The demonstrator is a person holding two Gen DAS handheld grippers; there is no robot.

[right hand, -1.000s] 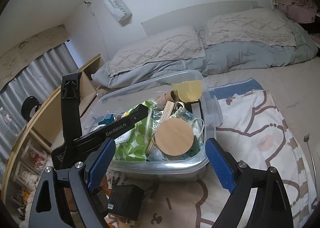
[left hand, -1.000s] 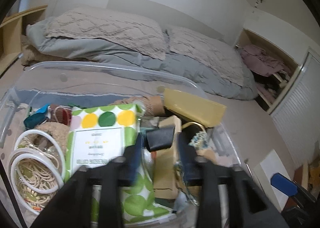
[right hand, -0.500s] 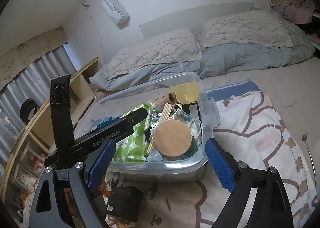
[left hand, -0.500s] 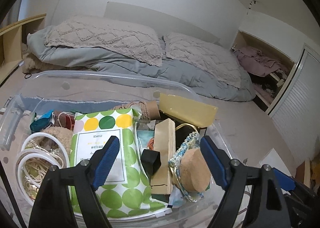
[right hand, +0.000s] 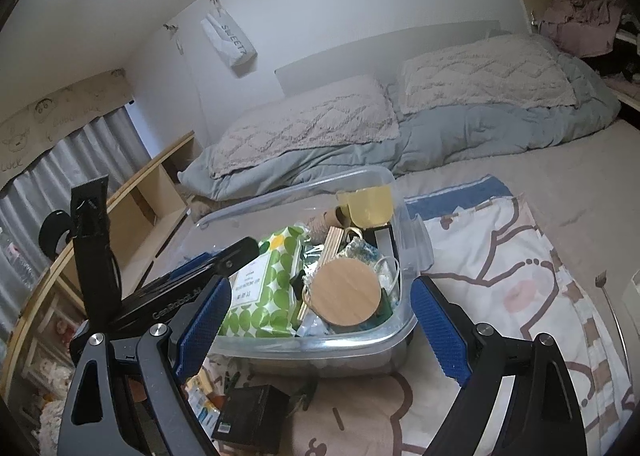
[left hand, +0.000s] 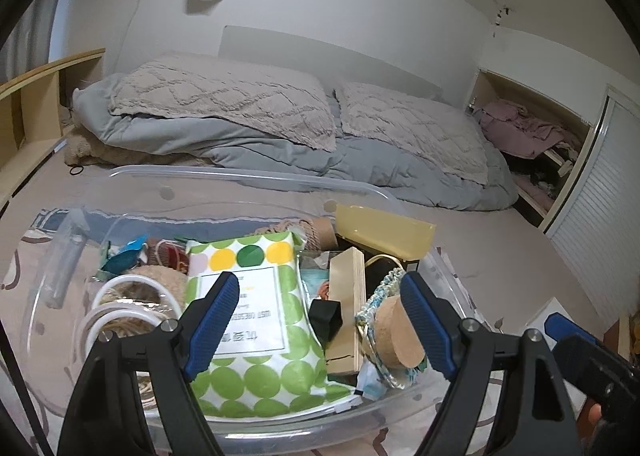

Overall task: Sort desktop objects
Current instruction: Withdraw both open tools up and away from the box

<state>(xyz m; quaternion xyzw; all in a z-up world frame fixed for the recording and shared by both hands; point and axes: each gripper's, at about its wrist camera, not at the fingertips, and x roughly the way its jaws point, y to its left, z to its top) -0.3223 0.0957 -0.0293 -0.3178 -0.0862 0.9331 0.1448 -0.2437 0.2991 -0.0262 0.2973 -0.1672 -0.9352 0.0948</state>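
Note:
A clear plastic bin (left hand: pixel 248 179) (right hand: pixel 360 348) sits on the bed, full of small items: a green-dotted pack (left hand: pixel 260 296) (right hand: pixel 264 288), a small black clip (left hand: pixel 326 316), a wooden block (left hand: pixel 346 308), a cork-lidded jar (left hand: pixel 400 332) (right hand: pixel 346 298), a yellow box (left hand: pixel 384 230) (right hand: pixel 368 205) and white rings (left hand: pixel 120 308). My left gripper (left hand: pixel 320 324) is open and empty, above the bin's near edge. My right gripper (right hand: pixel 316 332) is open and empty, in front of the bin. The left gripper's body shows in the right wrist view (right hand: pixel 180 296).
A black box (right hand: pixel 252 420) and small packets lie on the patterned blanket (right hand: pixel 500 276) in front of the bin. A fork (right hand: pixel 606 296) lies at the right. Pillows and a grey duvet (left hand: pixel 280 135) lie behind. Wooden shelves (right hand: pixel 152 191) stand at the left.
My left gripper opened and let go of the small black clip, which now lies in the bin, then drew back and up. The right gripper stayed open and barely moved.

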